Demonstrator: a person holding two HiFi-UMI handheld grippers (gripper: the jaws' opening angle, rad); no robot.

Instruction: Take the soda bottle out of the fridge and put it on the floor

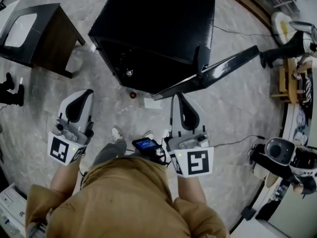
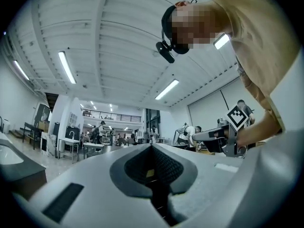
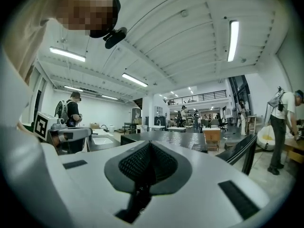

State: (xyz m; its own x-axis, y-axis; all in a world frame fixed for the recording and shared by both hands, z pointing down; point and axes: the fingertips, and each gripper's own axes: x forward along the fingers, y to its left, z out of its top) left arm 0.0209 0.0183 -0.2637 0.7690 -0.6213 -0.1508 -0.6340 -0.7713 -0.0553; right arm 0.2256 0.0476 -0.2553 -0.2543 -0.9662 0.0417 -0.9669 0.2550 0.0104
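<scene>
Grey marbled floor (image 1: 237, 108) all round. Dark table (image 1: 44, 33) far left. Black fridge (image 1: 153, 29) at middle, door (image 1: 208, 76) swung open to the right. Just before it on the floor, a small red-capped dark shape, seemingly the bottle (image 1: 132, 94) seen from above. Left gripper (image 1: 87, 92) and right gripper (image 1: 177, 96) held side by side, tips toward the fridge, both clenched on nothing.

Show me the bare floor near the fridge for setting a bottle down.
Free: floor between side table and fridge; floor right of the open door, before the cable. Crowded: directly before the fridge, with a small red object, white paper and the person's shoes.
</scene>
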